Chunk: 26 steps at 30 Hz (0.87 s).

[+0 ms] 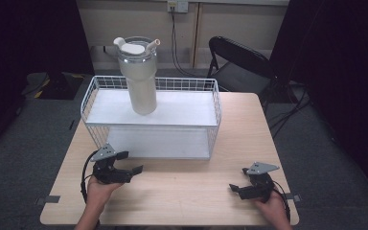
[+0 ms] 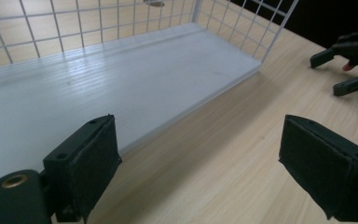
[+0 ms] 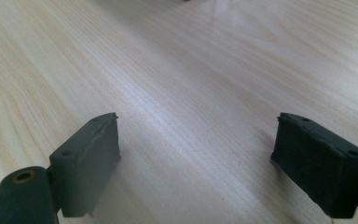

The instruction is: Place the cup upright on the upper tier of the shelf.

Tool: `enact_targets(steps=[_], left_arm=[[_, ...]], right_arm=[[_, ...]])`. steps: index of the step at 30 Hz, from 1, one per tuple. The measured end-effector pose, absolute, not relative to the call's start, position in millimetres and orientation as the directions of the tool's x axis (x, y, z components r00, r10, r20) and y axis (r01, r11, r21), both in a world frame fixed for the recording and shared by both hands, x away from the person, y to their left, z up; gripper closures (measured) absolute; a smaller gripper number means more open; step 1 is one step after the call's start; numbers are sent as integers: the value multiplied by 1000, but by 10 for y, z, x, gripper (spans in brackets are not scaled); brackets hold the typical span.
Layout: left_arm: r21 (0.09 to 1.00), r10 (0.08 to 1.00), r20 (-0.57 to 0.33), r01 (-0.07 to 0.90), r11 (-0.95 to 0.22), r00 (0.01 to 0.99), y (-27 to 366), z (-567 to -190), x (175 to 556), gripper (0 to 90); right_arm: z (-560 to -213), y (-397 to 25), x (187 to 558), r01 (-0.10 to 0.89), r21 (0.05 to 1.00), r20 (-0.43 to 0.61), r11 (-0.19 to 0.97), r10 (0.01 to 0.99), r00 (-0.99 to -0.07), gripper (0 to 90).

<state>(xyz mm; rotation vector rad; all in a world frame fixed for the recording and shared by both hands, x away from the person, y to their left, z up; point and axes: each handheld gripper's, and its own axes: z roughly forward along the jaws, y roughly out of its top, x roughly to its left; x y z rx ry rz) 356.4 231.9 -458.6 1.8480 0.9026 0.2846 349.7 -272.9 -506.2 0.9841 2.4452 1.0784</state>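
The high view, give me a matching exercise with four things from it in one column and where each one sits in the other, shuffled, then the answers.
Things:
1. tumbler
2. wire rack
3. left gripper
4. folding chair

Places:
A. on the floor beyond the table's far right corner
B. upright on the rack's top shelf
C. on the table's far half
D. at the near left of the table, jaws apart

Pairs: 1-B, 2-C, 3-D, 4-A

Grey carpet floor (image 1: 38, 124) — a black folding chair (image 1: 237, 62) behind the wooden counter (image 1: 187, 187), cream wall (image 1: 230, 28), dark curtains (image 1: 345, 72) either side.
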Motion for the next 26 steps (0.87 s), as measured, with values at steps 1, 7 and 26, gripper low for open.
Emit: enact_targets(steps=[1,7,26], left_arm=[[866,697,-196,456,-208,690,2327,-4606,3563,113],[846,716,-173,474,-244,676,2358,-4704,3566,111],[726,716,-45,514,-456,697,2309,-4947,3504,124]], right_arm=[[-5062,-2729,3497,471,736,7,486,690,-723,136],[-5062,-2729,3497,471,736,7,486,690,-723,136],[-5062,-2730,3498,471,736,8,486,690,-724,136]])
